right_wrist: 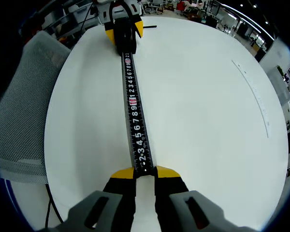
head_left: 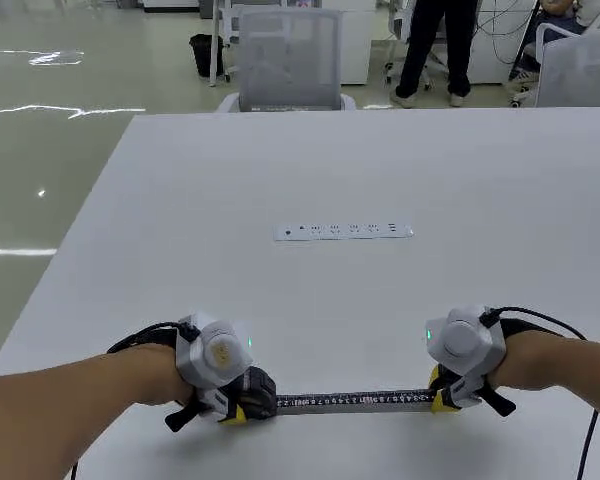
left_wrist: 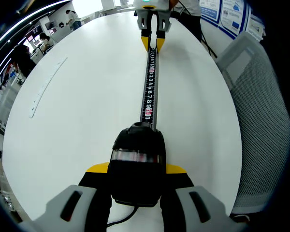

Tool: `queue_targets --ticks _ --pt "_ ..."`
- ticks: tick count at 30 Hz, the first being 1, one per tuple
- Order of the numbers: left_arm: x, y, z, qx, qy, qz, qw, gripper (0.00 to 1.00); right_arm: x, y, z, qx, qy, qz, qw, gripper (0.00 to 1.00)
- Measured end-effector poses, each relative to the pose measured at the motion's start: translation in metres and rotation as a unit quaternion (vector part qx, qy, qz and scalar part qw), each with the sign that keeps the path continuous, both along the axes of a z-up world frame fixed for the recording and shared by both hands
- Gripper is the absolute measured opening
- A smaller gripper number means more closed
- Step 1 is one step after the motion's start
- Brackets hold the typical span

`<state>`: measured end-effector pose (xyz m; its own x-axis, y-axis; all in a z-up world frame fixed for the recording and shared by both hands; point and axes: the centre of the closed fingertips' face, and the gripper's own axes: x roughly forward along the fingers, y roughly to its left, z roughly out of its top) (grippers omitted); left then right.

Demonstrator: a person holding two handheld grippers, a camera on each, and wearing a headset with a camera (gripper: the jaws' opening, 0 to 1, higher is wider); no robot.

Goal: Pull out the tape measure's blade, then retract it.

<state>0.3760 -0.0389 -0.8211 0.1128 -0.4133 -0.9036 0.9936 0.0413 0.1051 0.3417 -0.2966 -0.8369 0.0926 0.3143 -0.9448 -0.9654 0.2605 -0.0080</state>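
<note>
The left gripper (left_wrist: 137, 169) is clamped on the sides of a compact black tape-measure case (left_wrist: 137, 145), its yellow-tipped jaws closed against the housing at the near edge of a broad white desk (head_left: 280, 170). Opposite, the right gripper (right_wrist: 145, 172) is pinched shut on the free end of the dark metal blade (right_wrist: 134, 106) with white numerals; the end hook is hidden between the jaws. The blade is drawn out and runs straight between the two grippers, just above or on the desk surface; which cannot be told.

The pull-out looks done or nearly so, with retraction yet to come. The case appears solid and easy to hold across its flat sides, where the left gripper has it. The blade is thin and probably springy: stiff along its length, but liable to kink if twisted, and likely to snap back if let go. Its tip is the sensible place to hold it, guiding it home slowly.

Farther out, a flat white strip (head_left: 344, 231) lies mid-desk, and a grey mesh chair (head_left: 288, 55) stands at the far edge.
</note>
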Motion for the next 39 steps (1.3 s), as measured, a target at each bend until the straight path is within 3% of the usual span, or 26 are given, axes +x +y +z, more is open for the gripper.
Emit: queue_targets --ticks 5,10,27,30,35,37,39 --pt "-0.0002 -0.0005 0.0001 -0.001 -0.002 0.004 1.0 0.34 -0.0003 0.0014 0.0001 0.012 0.001 -0.007 0.9999 0.15" --pt "0.0005 -0.0008 -0.0003 -0.002 -0.002 0.003 1.0 0.35 0.0 0.0026 0.0 0.002 0.006 -0.005 1.0 0.15" --pt "0.0003 -0.0012 0.0003 -0.003 -0.003 0.001 1.0 0.35 -0.0005 0.0027 0.0008 0.01 -0.005 0.001 0.9999 0.16" --pt "0.0002 -0.0013 0.0004 -0.004 -0.004 -0.001 1.0 0.35 0.0004 0.0026 0.0003 0.012 0.0 -0.012 0.9998 0.16" --pt "0.0004 -0.0017 0.001 -0.009 -0.011 -0.008 0.9999 0.35 0.0006 0.0031 0.001 0.006 -0.004 -0.011 0.9999 0.16" --pt "-0.0001 -0.002 0.0013 -0.011 -0.026 -0.024 0.9993 0.36 0.0007 0.0027 0.0015 0.006 -0.007 -0.018 0.9998 0.16" --pt "0.0008 -0.0017 0.0014 -0.016 -0.022 -0.018 0.9995 0.36 0.0011 0.0023 0.0014 0.006 -0.012 -0.019 0.9997 0.17"
